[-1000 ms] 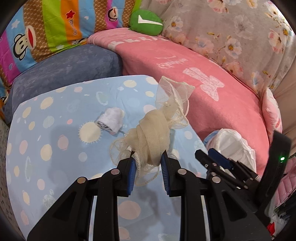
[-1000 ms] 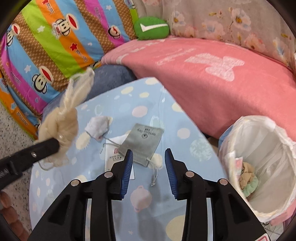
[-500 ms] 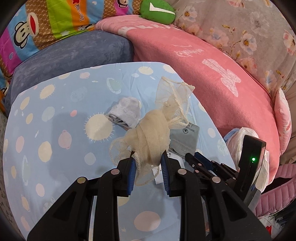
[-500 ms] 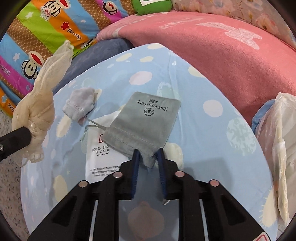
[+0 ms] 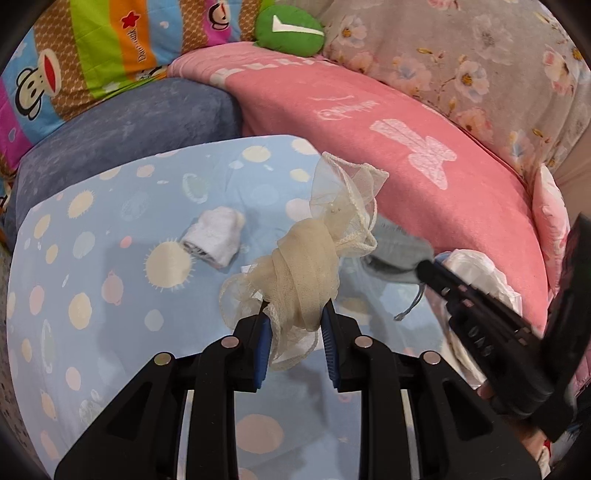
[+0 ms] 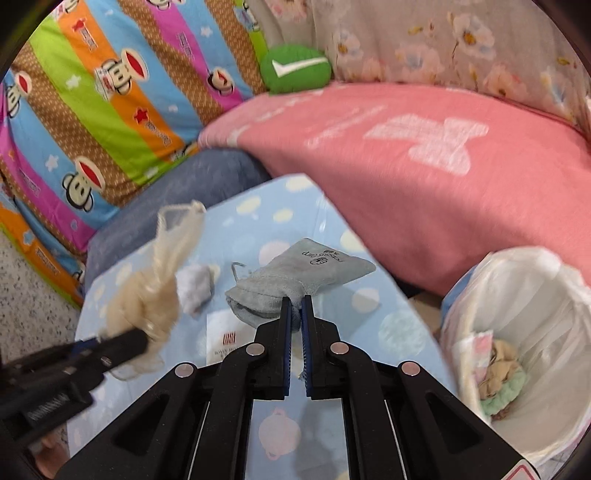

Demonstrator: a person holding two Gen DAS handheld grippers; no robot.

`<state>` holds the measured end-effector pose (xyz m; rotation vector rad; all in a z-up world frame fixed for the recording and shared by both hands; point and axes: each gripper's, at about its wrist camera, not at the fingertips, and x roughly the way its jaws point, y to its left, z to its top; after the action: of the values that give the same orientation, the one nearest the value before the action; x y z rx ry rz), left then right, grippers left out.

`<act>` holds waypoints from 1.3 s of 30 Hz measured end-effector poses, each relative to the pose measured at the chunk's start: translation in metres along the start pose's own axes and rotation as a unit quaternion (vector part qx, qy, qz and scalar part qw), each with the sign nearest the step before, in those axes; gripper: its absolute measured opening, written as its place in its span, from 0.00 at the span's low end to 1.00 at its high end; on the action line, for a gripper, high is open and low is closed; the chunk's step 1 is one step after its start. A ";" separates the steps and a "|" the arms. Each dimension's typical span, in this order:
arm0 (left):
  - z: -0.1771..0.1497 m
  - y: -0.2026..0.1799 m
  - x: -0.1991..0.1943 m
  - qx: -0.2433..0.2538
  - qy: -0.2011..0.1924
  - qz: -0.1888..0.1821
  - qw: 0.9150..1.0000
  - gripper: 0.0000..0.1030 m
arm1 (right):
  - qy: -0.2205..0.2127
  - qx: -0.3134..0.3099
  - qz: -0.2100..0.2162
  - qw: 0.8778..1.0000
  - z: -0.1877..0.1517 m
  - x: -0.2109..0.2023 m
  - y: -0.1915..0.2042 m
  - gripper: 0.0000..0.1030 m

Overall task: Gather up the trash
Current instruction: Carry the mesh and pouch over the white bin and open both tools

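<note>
Two grippers [image 5: 295,325] [image 6: 295,306]. One mesh bundle [image 5: 310,266], one grey pouch [image 6: 295,273], one white cloth roll [image 5: 214,242], one paper card [image 6: 225,336]. One lined bin [image 6: 524,332], one green cushion [image 6: 295,68].

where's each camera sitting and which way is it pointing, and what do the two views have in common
Left wrist: mounted on the left gripper, looking along its fingers over the blue spotted table toward the sofa; its jaws clamp the cream mesh bundle, and the right gripper enters from the right.
Right wrist: mounted on the right gripper, facing the same sofa; its jaws pinch the grey pouch, with the lined trash bin at right and the left gripper at lower left.
Shared: table, mesh bundle, pouch, white cloth roll, green cushion, bin.
</note>
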<state>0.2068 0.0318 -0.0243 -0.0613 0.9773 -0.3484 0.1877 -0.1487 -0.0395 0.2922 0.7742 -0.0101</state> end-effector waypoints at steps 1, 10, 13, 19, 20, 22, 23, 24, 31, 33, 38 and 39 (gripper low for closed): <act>0.000 -0.007 -0.003 0.005 -0.003 -0.003 1.000 0.23 | -0.008 0.000 -0.001 1.000 0.003 -0.010 -0.002 0.05; 0.001 -0.081 -0.025 0.054 -0.024 -0.033 0.998 0.23 | -0.074 0.011 -0.021 0.997 0.021 -0.090 -0.043 0.05; -0.002 -0.107 -0.029 0.072 -0.028 -0.045 0.996 0.23 | -0.088 0.021 -0.033 0.995 0.022 -0.110 -0.063 0.05; -0.007 -0.160 -0.028 0.110 -0.023 -0.070 0.991 0.23 | -0.108 0.044 -0.063 0.991 0.017 -0.143 -0.105 0.05; -0.008 -0.167 -0.028 0.114 -0.021 -0.075 0.990 0.23 | -0.110 0.048 -0.068 0.990 0.016 -0.146 -0.111 0.05; -0.011 -0.184 -0.026 0.126 -0.019 -0.082 0.988 0.23 | -0.112 0.058 -0.078 0.989 0.014 -0.154 -0.126 0.05; -0.013 -0.192 -0.026 0.133 -0.018 -0.086 0.987 0.23 | -0.113 0.063 -0.084 0.988 0.012 -0.157 -0.133 0.05; -0.014 -0.200 -0.025 0.138 -0.017 -0.089 0.986 0.23 | -0.114 0.067 -0.088 0.987 0.010 -0.160 -0.139 0.05; -0.025 -0.239 -0.016 0.171 -0.007 -0.113 0.979 0.23 | -0.114 0.092 -0.109 0.983 -0.001 -0.170 -0.172 0.05; -0.026 -0.247 -0.014 0.180 -0.008 -0.120 0.976 0.25 | -0.113 0.097 -0.113 0.982 -0.003 -0.172 -0.179 0.05; -0.027 -0.258 -0.016 0.181 -0.037 -0.103 0.977 0.65 | -0.117 0.105 -0.126 0.980 -0.005 -0.173 -0.188 0.19; -0.027 -0.257 -0.017 0.179 -0.045 -0.096 0.978 0.66 | -0.117 0.105 -0.125 0.980 -0.006 -0.175 -0.188 0.22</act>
<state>0.1091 -0.2028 0.0272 0.1569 0.8085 -0.6901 0.0368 -0.3448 0.0290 0.3846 0.5710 -0.3596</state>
